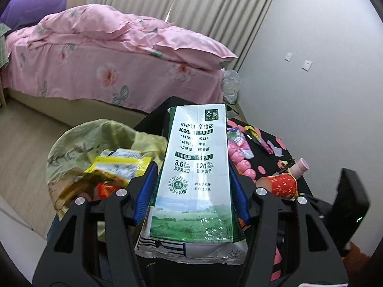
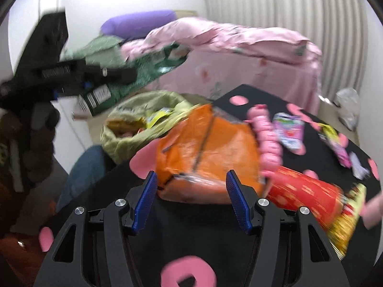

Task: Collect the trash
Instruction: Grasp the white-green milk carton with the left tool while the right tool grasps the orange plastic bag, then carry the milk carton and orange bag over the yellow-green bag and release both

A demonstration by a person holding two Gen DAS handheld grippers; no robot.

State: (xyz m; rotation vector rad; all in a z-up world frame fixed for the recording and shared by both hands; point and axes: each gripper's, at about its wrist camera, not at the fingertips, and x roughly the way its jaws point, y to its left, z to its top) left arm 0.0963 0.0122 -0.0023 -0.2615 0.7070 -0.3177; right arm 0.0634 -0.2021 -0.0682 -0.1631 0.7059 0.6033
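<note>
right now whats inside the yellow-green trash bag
In the trash bag: a yellow wrapper on top and something orange-red below it. The left gripper and its milk carton hide the rest.

Trash bag [image 2: 134,129] left of table [image 2: 251,95]; snack bag [image 2: 205,153] on table; bed [image 2: 239,55] behind.

Green-white milk carton [image 1: 194,167], orange bag [image 2: 208,148]

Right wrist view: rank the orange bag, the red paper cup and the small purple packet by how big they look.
1. orange bag, largest, though it lies nearest the camera
2. red paper cup
3. small purple packet, smallest, but farther back, so its true size is unsure
</note>
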